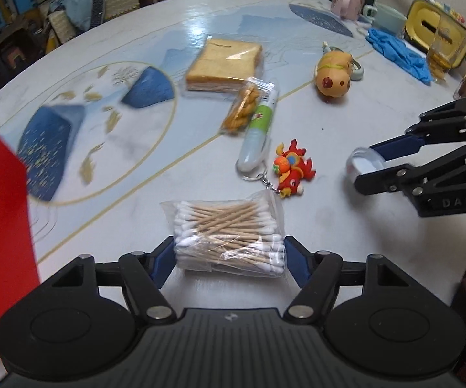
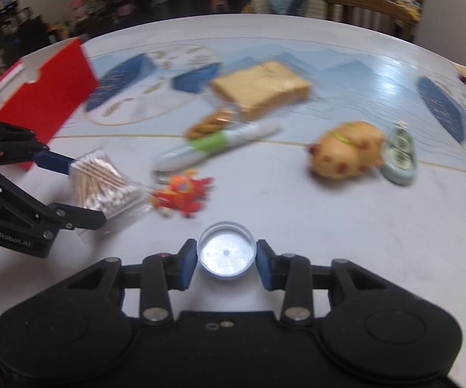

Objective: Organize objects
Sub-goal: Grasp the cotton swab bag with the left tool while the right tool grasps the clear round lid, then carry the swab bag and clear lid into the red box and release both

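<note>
Surface: pale round table [image 1: 330,226] with blue-and-gold artwork, cluttered room behind.
Cotton swab bag [image 1: 229,236]: near table edge, clamped by left gripper [image 1: 229,255].
Clear round lid [image 2: 226,252]: between right gripper [image 2: 226,260] pads, seemingly held.
Red box [image 2: 48,97]: far left, likely the destination.
Neighbours: dragon keychain [image 1: 292,169] just beside bag.
Risk: slack plastic may slip; keychain could snag.

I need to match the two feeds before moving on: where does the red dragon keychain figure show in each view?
Left wrist: the red dragon keychain figure lies just right of centre, beyond the clear bag of wooden cotton swabs.
Right wrist: the figure lies left of centre, blurred, just right of the swab bag.
Shared landmark: the white-and-green tube behind the figure.
</note>
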A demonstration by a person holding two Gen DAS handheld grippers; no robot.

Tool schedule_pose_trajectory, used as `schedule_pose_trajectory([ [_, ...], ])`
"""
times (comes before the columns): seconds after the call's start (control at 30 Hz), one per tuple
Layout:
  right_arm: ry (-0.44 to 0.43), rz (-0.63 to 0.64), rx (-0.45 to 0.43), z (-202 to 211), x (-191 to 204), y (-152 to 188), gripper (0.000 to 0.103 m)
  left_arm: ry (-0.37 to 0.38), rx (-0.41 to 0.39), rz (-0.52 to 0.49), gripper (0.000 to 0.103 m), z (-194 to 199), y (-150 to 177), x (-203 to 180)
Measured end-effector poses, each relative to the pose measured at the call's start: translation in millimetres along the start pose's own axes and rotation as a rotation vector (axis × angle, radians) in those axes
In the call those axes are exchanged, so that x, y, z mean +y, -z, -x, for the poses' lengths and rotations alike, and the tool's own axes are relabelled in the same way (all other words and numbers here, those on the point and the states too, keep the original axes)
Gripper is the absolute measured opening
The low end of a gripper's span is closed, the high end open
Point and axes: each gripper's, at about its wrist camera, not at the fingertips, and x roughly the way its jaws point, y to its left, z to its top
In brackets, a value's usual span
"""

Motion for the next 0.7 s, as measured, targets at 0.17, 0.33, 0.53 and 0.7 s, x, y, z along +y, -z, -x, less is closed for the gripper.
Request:
schedule_pose_trajectory([
  [0.17,-0.041,0.062,-0.023,9,34,-14,0.038,0.001,-0.052,0.034,0.070,30,11,18],
  [0.33,-0.045,0.067,-0.071,22,63,-35,0.038,0.010,-0.111,0.042,0.070,62,16,41],
  [0.53,-0.050,0.099,-0.115,30,106,-65,0.038,-0.005,-0.157,0.074,0.070,100,26,83],
  [0.7,-0.069,0.148,-0.153,34,145,-93,0.038,-0.032,-0.200,0.100,0.070,132,34,119],
])
